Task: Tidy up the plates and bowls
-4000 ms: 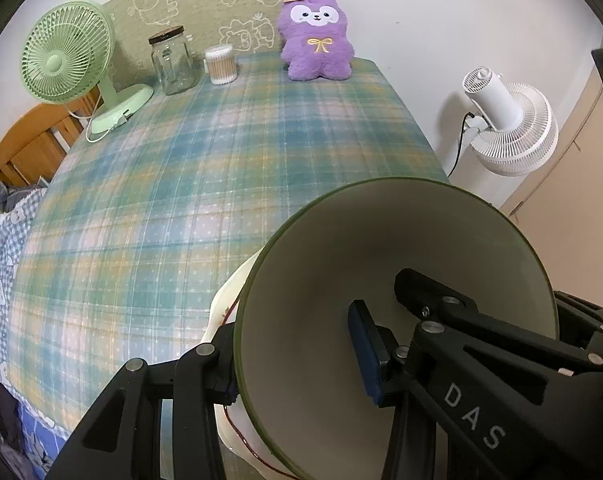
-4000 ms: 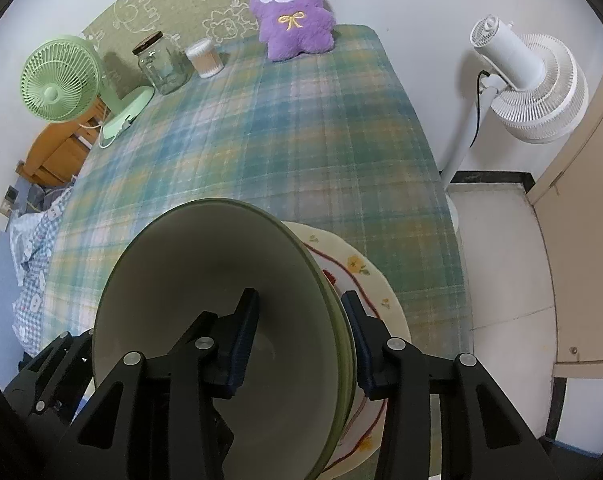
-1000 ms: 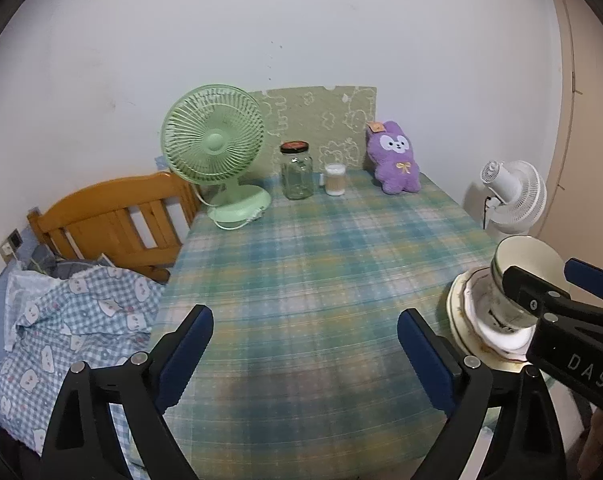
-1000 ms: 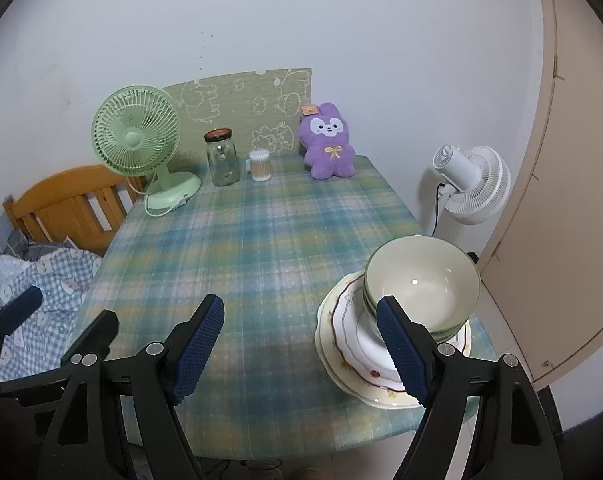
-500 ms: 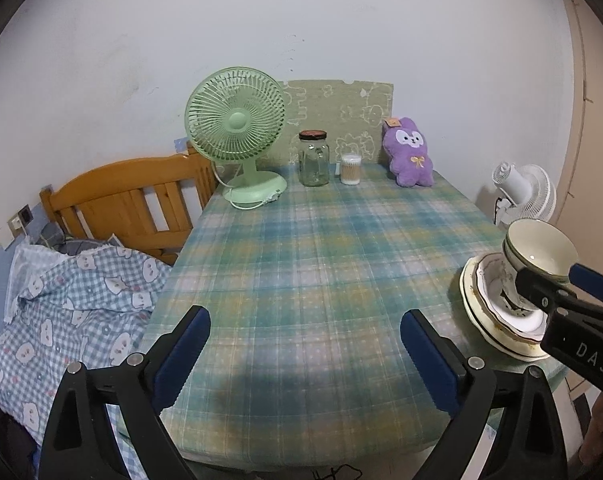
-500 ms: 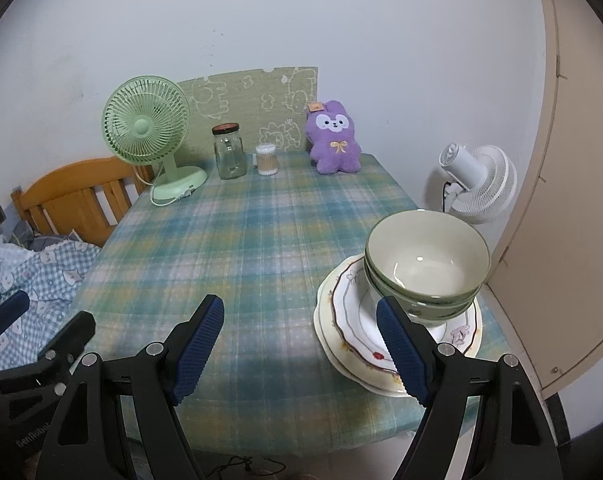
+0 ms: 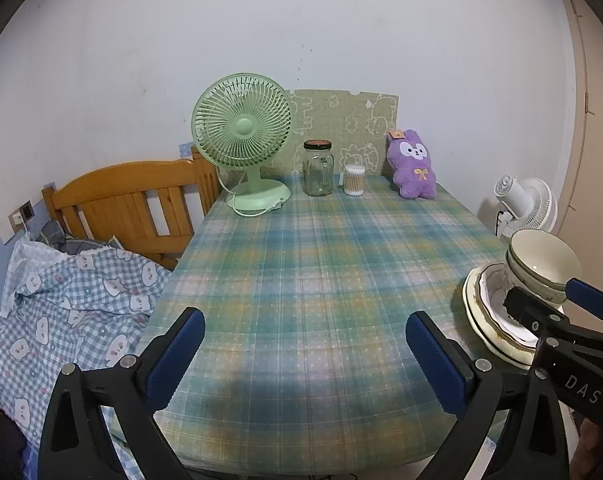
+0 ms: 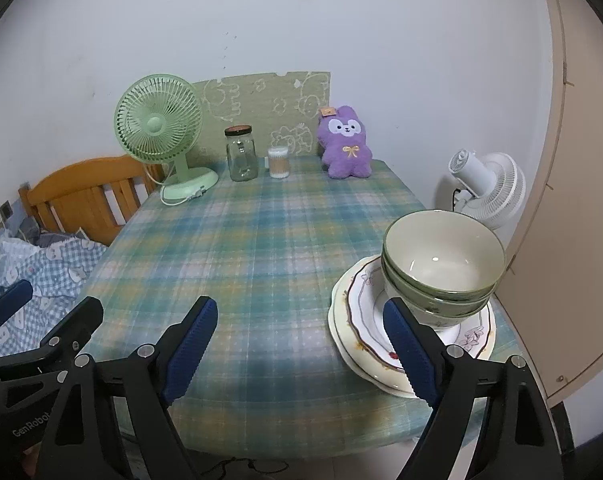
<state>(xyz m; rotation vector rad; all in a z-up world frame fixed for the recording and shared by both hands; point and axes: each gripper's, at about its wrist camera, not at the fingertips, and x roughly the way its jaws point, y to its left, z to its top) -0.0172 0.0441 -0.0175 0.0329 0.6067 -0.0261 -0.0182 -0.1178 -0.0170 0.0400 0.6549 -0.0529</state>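
Note:
Green bowls (image 8: 441,268) sit nested, upright, on a stack of white plates (image 8: 353,320) at the near right corner of the plaid table (image 8: 261,248). The bowls (image 7: 541,264) and plates (image 7: 477,312) also show at the right of the left wrist view, partly hidden by the right gripper's frame. My left gripper (image 7: 305,352) is open and empty, held back over the table's near edge. My right gripper (image 8: 297,340) is open and empty, its right finger in front of the plates' near rim.
At the table's far end stand a green fan (image 8: 161,136), a glass jar (image 8: 241,154), a cotton swab pot (image 8: 278,162) and a purple plush (image 8: 345,144). A wooden bed frame (image 7: 133,204) with checked bedding (image 7: 61,304) lies left. A white fan (image 8: 485,188) stands right.
Four seconds ago both grippers were shut on the top green bowl over the plates. They have let it go onto the stack, opened, and drawn back from the table.

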